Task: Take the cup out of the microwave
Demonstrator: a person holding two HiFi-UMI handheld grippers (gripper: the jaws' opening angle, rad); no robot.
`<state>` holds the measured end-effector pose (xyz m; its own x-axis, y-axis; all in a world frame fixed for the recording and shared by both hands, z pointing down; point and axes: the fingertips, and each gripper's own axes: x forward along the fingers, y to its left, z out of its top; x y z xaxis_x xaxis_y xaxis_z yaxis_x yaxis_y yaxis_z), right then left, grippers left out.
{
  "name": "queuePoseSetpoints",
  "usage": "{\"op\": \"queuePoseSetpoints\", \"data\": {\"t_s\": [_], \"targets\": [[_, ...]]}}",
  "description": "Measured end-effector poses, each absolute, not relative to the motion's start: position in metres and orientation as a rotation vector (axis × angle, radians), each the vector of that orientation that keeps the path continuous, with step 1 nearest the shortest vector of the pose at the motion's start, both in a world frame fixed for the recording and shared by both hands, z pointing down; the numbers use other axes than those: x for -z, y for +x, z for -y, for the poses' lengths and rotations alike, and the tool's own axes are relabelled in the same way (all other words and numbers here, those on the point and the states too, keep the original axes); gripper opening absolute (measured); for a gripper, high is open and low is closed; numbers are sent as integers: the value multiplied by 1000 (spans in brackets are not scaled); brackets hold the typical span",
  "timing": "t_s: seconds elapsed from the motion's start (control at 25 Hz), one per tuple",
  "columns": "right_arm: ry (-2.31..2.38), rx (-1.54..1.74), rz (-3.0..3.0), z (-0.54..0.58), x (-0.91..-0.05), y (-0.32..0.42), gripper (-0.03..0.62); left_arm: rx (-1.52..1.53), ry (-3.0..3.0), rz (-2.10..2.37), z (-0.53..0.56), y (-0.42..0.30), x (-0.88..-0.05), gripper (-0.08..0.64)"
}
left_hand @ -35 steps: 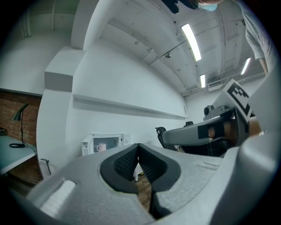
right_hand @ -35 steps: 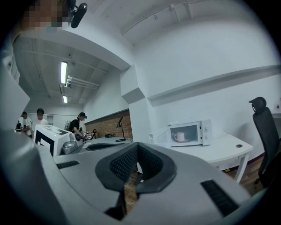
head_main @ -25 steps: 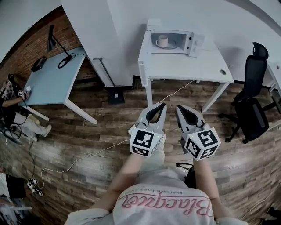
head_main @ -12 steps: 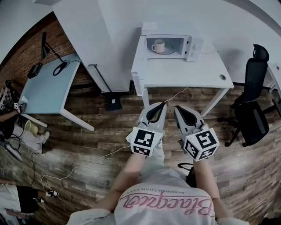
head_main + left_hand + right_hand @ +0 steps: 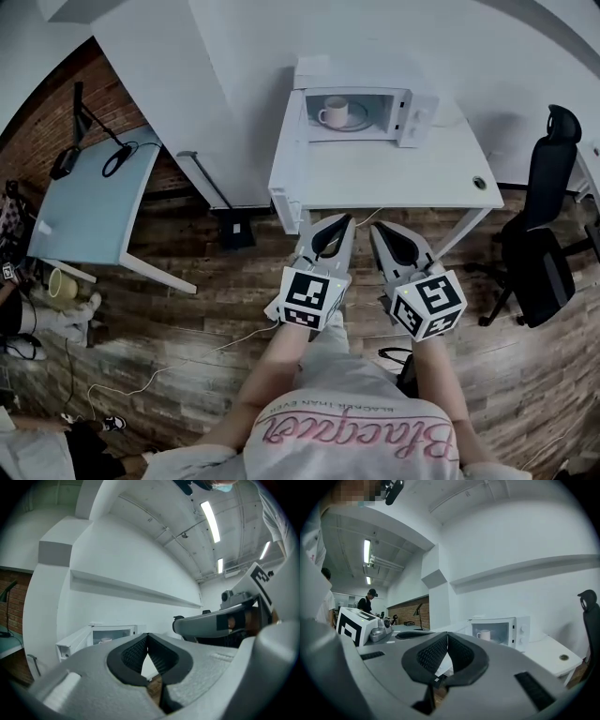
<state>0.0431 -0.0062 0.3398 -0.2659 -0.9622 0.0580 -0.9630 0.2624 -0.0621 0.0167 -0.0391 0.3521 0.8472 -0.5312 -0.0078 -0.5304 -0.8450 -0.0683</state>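
Wood-plank floor [image 5: 187, 309] is filling most of the head view. White table [image 5: 375, 173] is standing against the white wall, with a pale blue table [image 5: 84, 202] off to its left and a black office chair [image 5: 539, 253] to its right. Person in a white printed shirt is standing back from the white table, holding both grippers level and side by side, aimed at it and well apart from it.

Left gripper [image 5: 345, 223] is showing its jaws pressed tip to tip with nothing between them, and its own view [image 5: 148, 637] confirms this. Right gripper [image 5: 379, 229] is doing the same, closed fully and carrying nothing [image 5: 447, 634].

Microwave [image 5: 361, 114] is sitting at the back of the white table, knobs on its right. Its door is looking swung open to the left, but that's hard to confirm.

Cup [image 5: 334, 113] is sitting upright inside the microwave cavity on the glass turntable [image 5: 358, 123], toward the left side. It is also showing small in the right gripper view [image 5: 483, 634].

Handling, as a judgement: the cup is looking like a glazed ceramic mug, so rigid, fairly light, slick and breakable if dropped. Its handle is pointing left. Jaws will need opening first. Pinching one wall at the rim, or closing across the handle loop, is looking like the surest hold, then lifting low to clear the cavity.
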Motion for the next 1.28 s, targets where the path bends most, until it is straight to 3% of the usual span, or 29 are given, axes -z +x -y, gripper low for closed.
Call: {"op": "queuePoseSetpoints", "data": {"t_s": [0.68,1.28], "targets": [[1858,-138,2478,140,-348,78,11,-10,-2994,-904,163,59,-360,5],[1869,-165,2446,190,-359,104,11,0,-2994,-946,212,79,-369,5]]}}
